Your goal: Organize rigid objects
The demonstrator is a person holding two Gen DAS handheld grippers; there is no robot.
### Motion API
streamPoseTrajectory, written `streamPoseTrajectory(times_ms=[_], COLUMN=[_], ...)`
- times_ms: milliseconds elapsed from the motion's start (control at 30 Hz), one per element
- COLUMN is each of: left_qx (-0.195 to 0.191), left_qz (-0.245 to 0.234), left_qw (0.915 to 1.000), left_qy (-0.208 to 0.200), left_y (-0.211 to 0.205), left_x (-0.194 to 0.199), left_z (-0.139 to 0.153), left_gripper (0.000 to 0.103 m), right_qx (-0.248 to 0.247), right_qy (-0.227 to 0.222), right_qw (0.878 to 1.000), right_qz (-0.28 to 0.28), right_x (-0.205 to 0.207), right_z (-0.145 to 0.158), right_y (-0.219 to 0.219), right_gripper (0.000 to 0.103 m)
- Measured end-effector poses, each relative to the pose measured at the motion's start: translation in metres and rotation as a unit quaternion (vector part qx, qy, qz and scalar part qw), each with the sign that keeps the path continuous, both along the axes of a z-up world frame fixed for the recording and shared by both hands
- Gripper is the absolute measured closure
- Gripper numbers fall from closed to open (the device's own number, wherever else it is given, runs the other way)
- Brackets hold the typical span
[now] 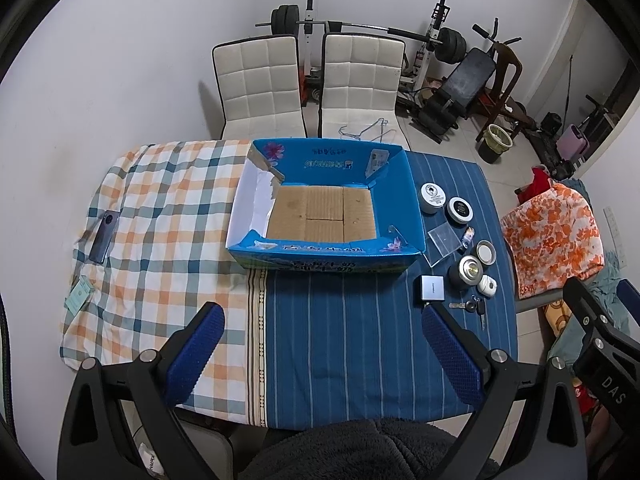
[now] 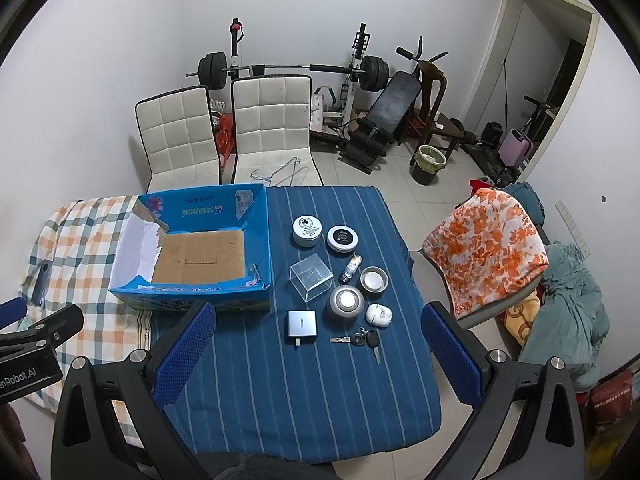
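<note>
Nothing boxed yet: blue carton (image 2: 192, 252) bare, small rigid items clustered right of it on desk (image 2: 280, 380). Both tongs (image 1: 320, 356) (image 2: 316, 356) wide, unladen. Next, probably: reach near grey box (image 2: 302, 324).

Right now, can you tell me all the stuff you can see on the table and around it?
cardboard box: one, blue, open and holding nothing, on the table's left-middle
round tins: two, one white-lidded, one black-lidded, right of the box
clear plastic cube: one, see-through, nearer than the tins
small bottle: one, dark with white, lying right of the cube
metal dish: one, silver, right of the bottle
round silver canister: one, nearer than the dish
white case: one, right of the canister
grey box: one, nearest row
keys: one bunch, black and silver, nearest
phone: one, dark, on the checked cloth
chairs: two, white, behind the table
weight bench: one, black, by the wall
left gripper: jaws open, blue pads
right gripper: jaws open, blue pads
</note>
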State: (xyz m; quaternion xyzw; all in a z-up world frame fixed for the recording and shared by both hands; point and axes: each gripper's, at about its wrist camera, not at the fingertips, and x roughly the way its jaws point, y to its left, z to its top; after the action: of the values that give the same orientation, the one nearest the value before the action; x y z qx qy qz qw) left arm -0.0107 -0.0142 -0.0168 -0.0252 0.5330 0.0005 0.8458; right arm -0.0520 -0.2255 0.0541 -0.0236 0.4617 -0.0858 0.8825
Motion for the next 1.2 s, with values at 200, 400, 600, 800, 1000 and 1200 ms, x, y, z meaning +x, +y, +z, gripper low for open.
streamPoseTrajectory(times_ms=[200, 400, 600, 800, 1000, 1200], left_qx=[0.0, -0.001, -0.001, 0.0, 0.003, 0.004], left_qz=[-0.001, -0.001, -0.001, -0.007, -0.009, -0.008], left_qw=[1.0, 1.0, 1.0, 1.0, 0.9998, 0.9997], left_qy=[0.001, 0.001, 0.001, -0.002, -0.015, -0.022], left_y=[0.0, 0.001, 0.002, 0.005, 0.005, 0.004], left_x=[0.0, 0.0, 0.001, 0.007, 0.007, 0.006], left_z=[-0.001, 0.0, 0.0, 0.015, 0.024, 0.029], left_gripper=[0.002, 0.002, 0.002, 0.002, 0.002, 0.002], right_qx=[0.001, 0.003, 0.005, 0.01, 0.015, 0.016], right_qy=[-0.001, -0.001, -0.003, -0.007, -0.021, -0.031], right_qw=[1.0, 1.0, 1.0, 1.0, 1.0, 0.999], right_qz=[0.001, 0.0, -0.001, -0.002, -0.008, -0.002], right_x=[0.003, 0.005, 0.007, 0.011, 0.009, 0.003], right_z=[0.003, 0.004, 0.005, 0.008, 0.013, 0.018], right_y=[0.005, 0.006, 0.008, 0.01, 0.005, 0.004], right_gripper=[0.0, 0.0, 0.0, 0.0, 0.0, 0.0])
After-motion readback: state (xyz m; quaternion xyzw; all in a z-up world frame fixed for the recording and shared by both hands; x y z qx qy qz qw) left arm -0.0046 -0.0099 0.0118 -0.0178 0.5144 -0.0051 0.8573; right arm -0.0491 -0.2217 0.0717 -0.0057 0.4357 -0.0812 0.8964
